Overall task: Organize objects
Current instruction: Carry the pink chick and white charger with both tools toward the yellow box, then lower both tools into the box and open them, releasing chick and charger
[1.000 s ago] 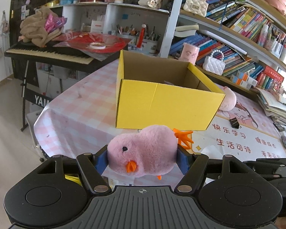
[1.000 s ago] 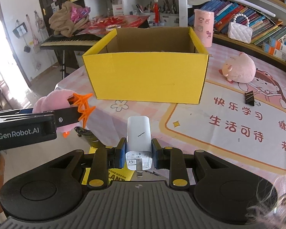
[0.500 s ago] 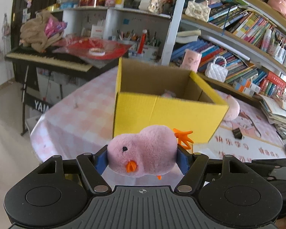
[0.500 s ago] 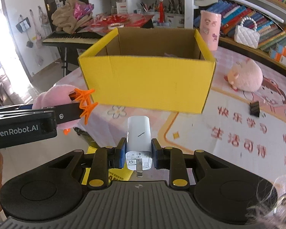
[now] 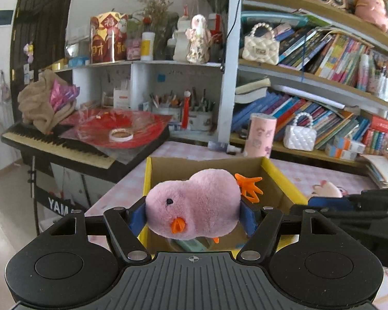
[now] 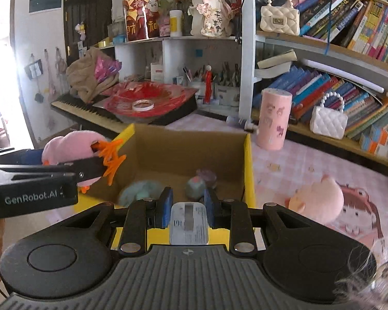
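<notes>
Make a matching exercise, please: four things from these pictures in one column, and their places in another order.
1. pink chick plush
2. white charger
3. pink pig plush
4. tape roll

A. on the tablecloth, right of the yellow box
B. in the left hand-held gripper
C. on the red sheet
D. in the right hand-held gripper

Pairs: 1-B, 2-D, 3-A, 4-C

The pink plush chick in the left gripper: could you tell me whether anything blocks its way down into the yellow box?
Nothing visible does. The pink plush chick hangs over the open yellow box; a few small items lie on its floor.
</notes>
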The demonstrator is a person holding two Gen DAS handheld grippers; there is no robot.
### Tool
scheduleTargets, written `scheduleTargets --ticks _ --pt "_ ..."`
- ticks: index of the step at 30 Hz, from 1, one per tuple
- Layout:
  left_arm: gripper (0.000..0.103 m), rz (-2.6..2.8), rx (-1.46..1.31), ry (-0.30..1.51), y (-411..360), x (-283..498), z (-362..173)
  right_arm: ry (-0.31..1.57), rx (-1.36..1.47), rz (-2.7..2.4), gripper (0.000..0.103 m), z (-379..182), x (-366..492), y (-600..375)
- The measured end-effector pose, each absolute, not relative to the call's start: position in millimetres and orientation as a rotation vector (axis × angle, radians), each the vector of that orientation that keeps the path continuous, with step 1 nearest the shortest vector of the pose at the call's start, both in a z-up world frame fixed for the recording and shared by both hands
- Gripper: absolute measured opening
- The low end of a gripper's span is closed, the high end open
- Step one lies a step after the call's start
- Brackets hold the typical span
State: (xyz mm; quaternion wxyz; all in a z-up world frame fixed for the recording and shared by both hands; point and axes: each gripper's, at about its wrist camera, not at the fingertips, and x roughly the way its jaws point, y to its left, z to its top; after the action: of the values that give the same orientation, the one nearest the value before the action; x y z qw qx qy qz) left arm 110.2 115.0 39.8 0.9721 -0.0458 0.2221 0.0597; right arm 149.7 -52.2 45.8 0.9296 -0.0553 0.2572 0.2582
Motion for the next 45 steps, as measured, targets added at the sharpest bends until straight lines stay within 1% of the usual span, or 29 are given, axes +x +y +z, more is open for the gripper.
scheduleTargets --ticks 1,2,3,4,7,10,14,20,22,23,27,30,31,33,35,36,45 --pt "0.070 0.126 -0.093 0.459 115 116 38 0.524 -0.110 0.534 0.013 46 159 -52" --pt "0.070 0.130 -0.093 0.471 115 123 35 0.523 -0.107 0.541 0.009 46 166 -52" --pt "0.070 0.133 -0.088 0.483 113 127 32 0.518 -0.102 0.551 0.008 47 173 -51" --pt "0.070 0.138 -0.080 0.502 112 133 28 0.508 -0.103 0.563 0.005 48 180 -49" --pt "0.070 0.140 -0.056 0.563 107 152 15 0.484 -0.146 0.593 0.004 41 200 -41" --pt "0.070 0.134 -0.037 0.619 103 164 1 0.559 -0.142 0.578 0.004 22 224 -40" --pt "0.072 0.124 -0.042 0.657 99 170 -9 0.588 -0.121 0.591 0.004 15 232 -48" --pt "0.073 0.134 -0.010 0.657 92 177 -9 0.637 -0.134 0.625 0.004 2 230 -46" --pt "0.079 0.146 -0.018 0.660 92 177 -9 0.632 -0.156 0.633 0.004 -1 227 -44" --pt "0.085 0.152 -0.029 0.662 93 177 -9 0.631 -0.164 0.638 0.004 -1 225 -44" --pt "0.090 0.175 -0.015 0.652 93 170 -5 0.647 -0.160 0.647 0.004 -2 224 -42" --pt "0.092 0.175 -0.014 0.624 93 160 0 0.652 -0.154 0.637 0.004 -1 222 -43" --pt "0.092 0.176 -0.017 0.615 93 156 2 0.653 -0.148 0.634 0.006 0 221 -44" --pt "0.092 0.179 -0.025 0.596 94 149 7 0.650 -0.136 0.625 0.010 2 218 -46" --pt "0.092 0.177 -0.030 0.577 93 142 11 0.644 -0.123 0.609 0.018 4 214 -49" --pt "0.092 0.176 -0.030 0.566 92 138 13 0.639 -0.116 0.604 0.019 5 212 -51" --pt "0.092 0.154 -0.035 0.516 84 105 23 0.602 -0.077 0.548 0.019 15 183 -64"
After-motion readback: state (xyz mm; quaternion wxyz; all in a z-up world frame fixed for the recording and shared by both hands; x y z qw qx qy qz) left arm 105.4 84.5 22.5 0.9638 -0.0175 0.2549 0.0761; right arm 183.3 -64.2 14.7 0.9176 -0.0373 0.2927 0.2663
